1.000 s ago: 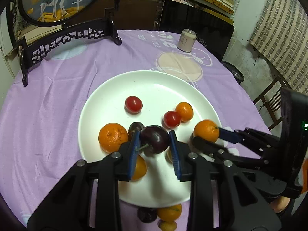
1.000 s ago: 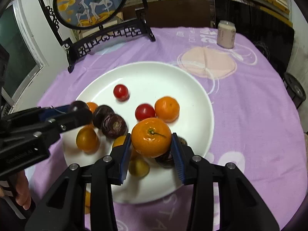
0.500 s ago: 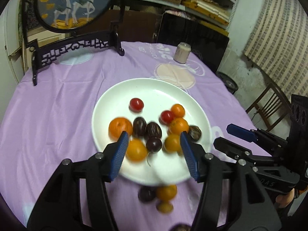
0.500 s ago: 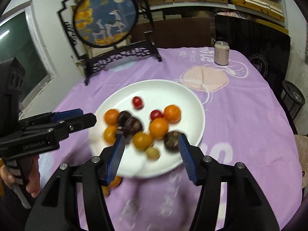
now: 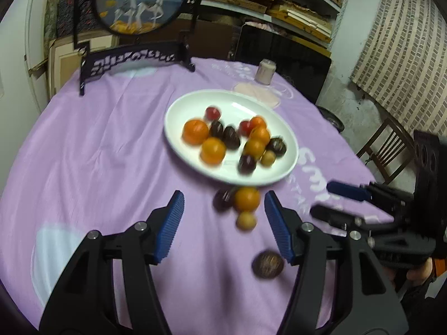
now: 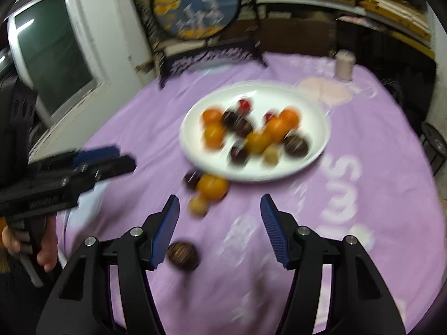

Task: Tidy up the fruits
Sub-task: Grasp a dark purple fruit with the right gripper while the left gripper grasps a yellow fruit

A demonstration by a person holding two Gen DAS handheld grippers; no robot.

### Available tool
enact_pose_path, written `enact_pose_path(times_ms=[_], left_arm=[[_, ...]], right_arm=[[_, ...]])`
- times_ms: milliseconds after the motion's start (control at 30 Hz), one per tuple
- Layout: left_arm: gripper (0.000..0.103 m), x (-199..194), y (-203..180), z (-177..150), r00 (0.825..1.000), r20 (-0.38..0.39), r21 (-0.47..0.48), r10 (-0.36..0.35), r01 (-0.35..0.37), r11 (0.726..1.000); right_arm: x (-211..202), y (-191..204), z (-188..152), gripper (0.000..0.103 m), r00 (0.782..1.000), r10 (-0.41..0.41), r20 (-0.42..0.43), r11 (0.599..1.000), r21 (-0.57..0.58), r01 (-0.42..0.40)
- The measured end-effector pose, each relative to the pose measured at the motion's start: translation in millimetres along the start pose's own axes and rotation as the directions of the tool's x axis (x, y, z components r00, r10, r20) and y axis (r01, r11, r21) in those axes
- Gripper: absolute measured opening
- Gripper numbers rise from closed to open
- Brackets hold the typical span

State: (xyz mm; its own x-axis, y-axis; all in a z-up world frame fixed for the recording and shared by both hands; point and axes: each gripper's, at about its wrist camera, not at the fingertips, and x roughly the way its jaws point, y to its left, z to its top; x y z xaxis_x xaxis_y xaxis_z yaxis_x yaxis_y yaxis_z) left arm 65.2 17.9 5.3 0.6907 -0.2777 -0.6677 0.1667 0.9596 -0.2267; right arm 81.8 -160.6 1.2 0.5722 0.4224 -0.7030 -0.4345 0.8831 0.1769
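Observation:
A white plate (image 5: 178, 139) (image 6: 315, 150) on the purple cloth holds several oranges, dark plums and red tomatoes. Near its front rim, on the cloth, lie an orange (image 5: 247, 198) (image 6: 212, 186), a dark plum (image 5: 222, 199) (image 6: 192, 179) and a small yellow fruit (image 5: 245, 221) (image 6: 199, 205). A dark passion fruit (image 5: 267, 264) (image 6: 183, 255) lies closer to me. My left gripper (image 5: 223, 224) is open and empty above the cloth, pulled back from the plate. My right gripper (image 6: 219, 227) is open and empty too; it also shows in the left wrist view (image 5: 332, 199).
A round painted screen on a black stand (image 5: 137, 55) (image 6: 206, 53) stands at the table's back. A small can (image 5: 265, 71) (image 6: 345, 65) stands back right. A chair (image 5: 385, 145) is beyond the table's right edge.
Both grippers let go of their fruit, a dark plum and an orange, onto the plate, opened wide and drew back and up from it.

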Motion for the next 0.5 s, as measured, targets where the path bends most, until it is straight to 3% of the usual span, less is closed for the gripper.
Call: enact_pose_path(times_ms=[167, 233, 500], left_arm=[[0.067, -4.1, 22.9, -23.7, 0.999, -0.026, -0.046, 0.018, -0.019, 0.999], [0.077, -4.1, 29.8, -30.9, 0.999, -0.037, -0.063, 0.023, -0.026, 0.998], [0.079, -6.7, 37.7, -41.5, 0.998, -0.057, -0.086, 0.012, -0.017, 0.996]], right_arm=[[28.8, 27.5, -33.0, 0.061, 0.993, 0.035, -0.115, 0.999, -0.036, -0.040], [39.1, 31.8, -39.6, 0.061, 0.988, 0.043, -0.147, 0.998, -0.030, -0.048], [52.8, 41.4, -47.1, 0.060, 0.988, 0.004, -0.154, 0.998, -0.059, -0.013]])
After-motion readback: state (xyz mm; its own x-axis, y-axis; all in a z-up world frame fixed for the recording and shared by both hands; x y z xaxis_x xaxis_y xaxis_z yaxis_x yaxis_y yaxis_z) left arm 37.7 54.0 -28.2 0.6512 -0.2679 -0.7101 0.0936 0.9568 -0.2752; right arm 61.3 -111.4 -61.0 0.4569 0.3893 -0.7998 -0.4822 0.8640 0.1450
